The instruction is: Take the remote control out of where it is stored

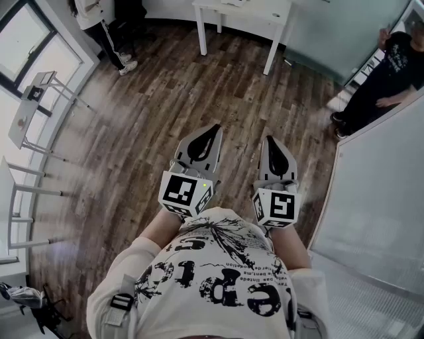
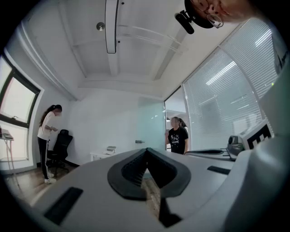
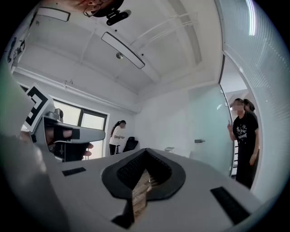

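At 6 o'clock in the head view, nearest the camera, is the person's white T-shirt (image 1: pixel 218 281). Its heavy black lettering lies upside down. The large letters seem to read "rep", and the small lines beside them are too fine to read.

Just beyond the shirt, both tongs are held level, side by side. The left gripper (image 1: pixel 214 131) points toward 12 o'clock and the right gripper (image 1: pixel 270 141) is just beside it at 1 o'clock. Each carries a cube (image 1: pixel 186 193) with black-and-white square markers and no words. In each gripper view the dark pads meet at the tip, so both pairs of jaws are closed together with nothing between them.

Under them is a wooden plank floor (image 1: pixel 146 126). A white panel (image 1: pixel 381 198) stands at 3 o'clock and thin-legged white stands (image 1: pixel 36 106) at 9 o'clock.

Farther off, a white table (image 1: pixel 246 16) stands at 12 o'clock. A person in black (image 1: pixel 384 76) is at 2 o'clock, with a pale chest print too small to read, and a person in a white top (image 1: pixel 99 16) is at 11 o'clock.

None of these views shows where the remote control is.
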